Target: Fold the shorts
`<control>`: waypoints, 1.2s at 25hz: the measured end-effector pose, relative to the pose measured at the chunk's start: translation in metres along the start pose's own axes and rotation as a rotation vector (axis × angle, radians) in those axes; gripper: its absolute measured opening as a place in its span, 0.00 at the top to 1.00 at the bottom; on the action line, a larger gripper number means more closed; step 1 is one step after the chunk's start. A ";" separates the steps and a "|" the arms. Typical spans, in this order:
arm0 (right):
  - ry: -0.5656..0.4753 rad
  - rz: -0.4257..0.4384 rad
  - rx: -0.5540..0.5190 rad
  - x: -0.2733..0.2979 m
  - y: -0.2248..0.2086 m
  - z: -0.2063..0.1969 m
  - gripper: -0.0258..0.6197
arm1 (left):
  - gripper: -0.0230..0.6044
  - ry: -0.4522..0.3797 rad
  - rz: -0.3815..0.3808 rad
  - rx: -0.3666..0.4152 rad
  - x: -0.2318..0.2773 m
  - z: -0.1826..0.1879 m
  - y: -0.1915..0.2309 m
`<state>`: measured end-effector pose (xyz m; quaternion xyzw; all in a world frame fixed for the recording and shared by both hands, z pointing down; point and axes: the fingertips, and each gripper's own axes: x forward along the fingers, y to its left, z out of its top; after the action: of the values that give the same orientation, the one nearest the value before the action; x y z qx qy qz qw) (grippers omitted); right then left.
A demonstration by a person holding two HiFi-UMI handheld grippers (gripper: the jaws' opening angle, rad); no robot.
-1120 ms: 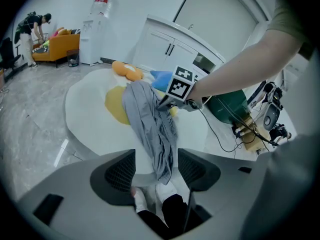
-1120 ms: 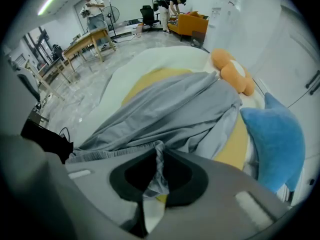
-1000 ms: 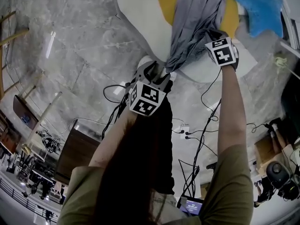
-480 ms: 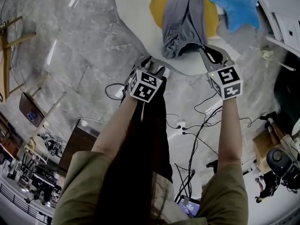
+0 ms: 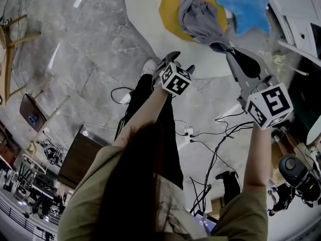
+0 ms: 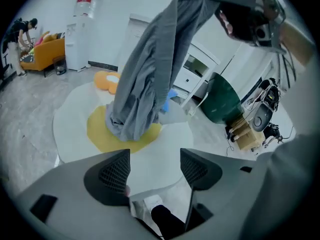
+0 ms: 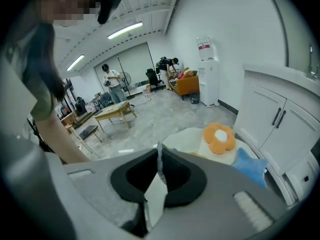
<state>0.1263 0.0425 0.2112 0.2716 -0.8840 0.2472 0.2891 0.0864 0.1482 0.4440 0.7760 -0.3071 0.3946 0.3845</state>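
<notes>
Grey shorts hang above the yellow disc from the clamped right gripper. The empty left gripper, jaws just widened, should catch a free corner.

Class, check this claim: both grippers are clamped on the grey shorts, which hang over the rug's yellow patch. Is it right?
No. The left gripper is not clamped on the grey shorts: the left gripper view shows its jaws apart, just opened further, nothing between them. Only the right gripper is shut on the shorts, which hang over the rug's yellow patch.
</notes>
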 end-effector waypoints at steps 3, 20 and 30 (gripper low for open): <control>-0.056 0.044 0.051 -0.029 0.009 0.042 0.92 | 0.48 -0.039 0.031 0.007 -0.003 0.022 -0.009; -0.159 0.258 -0.009 -0.161 0.087 0.136 0.92 | 0.45 -0.203 0.072 0.278 -0.093 0.091 -0.019; -0.192 0.257 0.023 -0.199 0.095 0.130 0.92 | 0.45 -0.307 -0.127 0.084 -0.123 0.129 -0.096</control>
<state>0.1538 0.1019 -0.0362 0.1819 -0.9321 0.2654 0.1662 0.1485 0.1107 0.2545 0.8604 -0.2956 0.2587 0.3246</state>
